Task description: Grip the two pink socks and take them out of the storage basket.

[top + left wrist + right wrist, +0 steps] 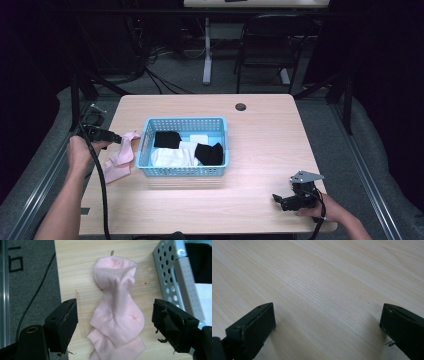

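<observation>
We hold the left gripper over the pink sock, which lies flat on the table near its left edge, just beside the left wall of the blue basket. The jaws stand wide apart on either side of the sock, and the pads do not press on it. The basket sits left of the table's middle and holds black and white cloth items, probably more socks, though the high view is too coarse to confirm. Our right gripper rests near the front right corner, jaws spread open over bare wood with nothing between them.
</observation>
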Demonstrator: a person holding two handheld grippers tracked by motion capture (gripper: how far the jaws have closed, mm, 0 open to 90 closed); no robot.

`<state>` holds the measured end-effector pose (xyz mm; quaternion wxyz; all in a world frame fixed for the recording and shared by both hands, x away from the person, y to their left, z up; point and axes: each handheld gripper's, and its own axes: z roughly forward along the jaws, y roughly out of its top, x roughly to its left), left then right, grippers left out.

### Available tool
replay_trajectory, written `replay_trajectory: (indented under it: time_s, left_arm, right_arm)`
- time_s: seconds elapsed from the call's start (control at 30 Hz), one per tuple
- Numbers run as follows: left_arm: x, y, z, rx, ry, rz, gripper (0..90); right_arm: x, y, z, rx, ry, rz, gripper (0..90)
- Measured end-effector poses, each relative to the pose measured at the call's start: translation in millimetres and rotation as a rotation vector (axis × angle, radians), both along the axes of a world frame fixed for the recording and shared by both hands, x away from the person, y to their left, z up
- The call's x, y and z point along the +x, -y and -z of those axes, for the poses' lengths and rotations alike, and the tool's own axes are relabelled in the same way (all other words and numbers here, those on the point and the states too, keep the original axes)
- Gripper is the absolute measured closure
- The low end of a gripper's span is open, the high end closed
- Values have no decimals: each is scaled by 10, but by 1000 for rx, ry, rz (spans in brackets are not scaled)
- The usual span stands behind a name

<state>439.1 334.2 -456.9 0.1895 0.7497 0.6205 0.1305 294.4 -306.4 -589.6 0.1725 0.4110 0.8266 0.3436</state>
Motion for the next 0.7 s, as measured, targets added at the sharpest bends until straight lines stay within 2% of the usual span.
replay_trajectory:
  time_s: [0.07,0.17,0.23,0.33,0.47,0.6,0.7]
  left_arm:
    - [-78,-11,-35,-16,13,10,178]
    - [-178,-16,-48,9,-5,30,151]
    - [-237,-31,-52,-8,-15,30,143]
    - [-322,-37,-55,-13,-8,45,117]
    - [-440,-25,-33,6,-15,66,85]
    - [-571,1,-2,-4,9,78,76]
    - [-674,38,65,-3,13,89,61]
  right_arm:
    - [3,2,0,1,-1,-3,0]
    - [3,0,0,1,-1,-3,0]
    - [2,-1,0,1,-1,-2,0]
    - [0,-1,0,0,0,2,0]
    - [4,0,0,1,-3,-1,0]
    - [3,0,0,1,-1,-2,0]
    - [0,-2,0,0,1,2,0]
